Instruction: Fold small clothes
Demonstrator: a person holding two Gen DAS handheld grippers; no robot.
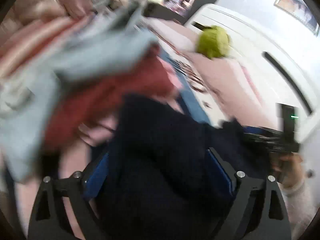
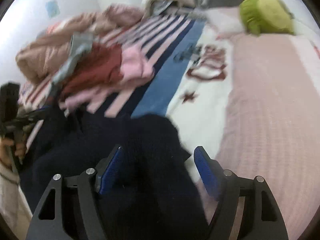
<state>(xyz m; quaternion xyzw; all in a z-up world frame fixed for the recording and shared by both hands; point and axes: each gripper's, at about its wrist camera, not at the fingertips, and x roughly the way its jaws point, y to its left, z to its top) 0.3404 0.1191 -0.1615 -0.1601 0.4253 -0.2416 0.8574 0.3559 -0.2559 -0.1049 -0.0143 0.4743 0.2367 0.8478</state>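
A bed (image 2: pixel 266 108) with a pink, blue-striped and white star-print cover fills both views. On its far left lies a blurred pile of small clothes (image 2: pixel 96 68), red, pink and grey. A lime-green plush cushion (image 2: pixel 264 14) sits far right. Nearest, a dark navy knitted garment (image 2: pixel 128 140) is spread across the near bed, soft, light and floppy; it will likely sag and stretch, so edges or corners look the best holds. The right hand-held gripper (image 2: pixel 158 170) has its 2 blue pads spread, with navy fabric lying between them, unpinched. The left hand-held gripper (image 1: pixel 158 172) is likewise spread wide over the same garment.
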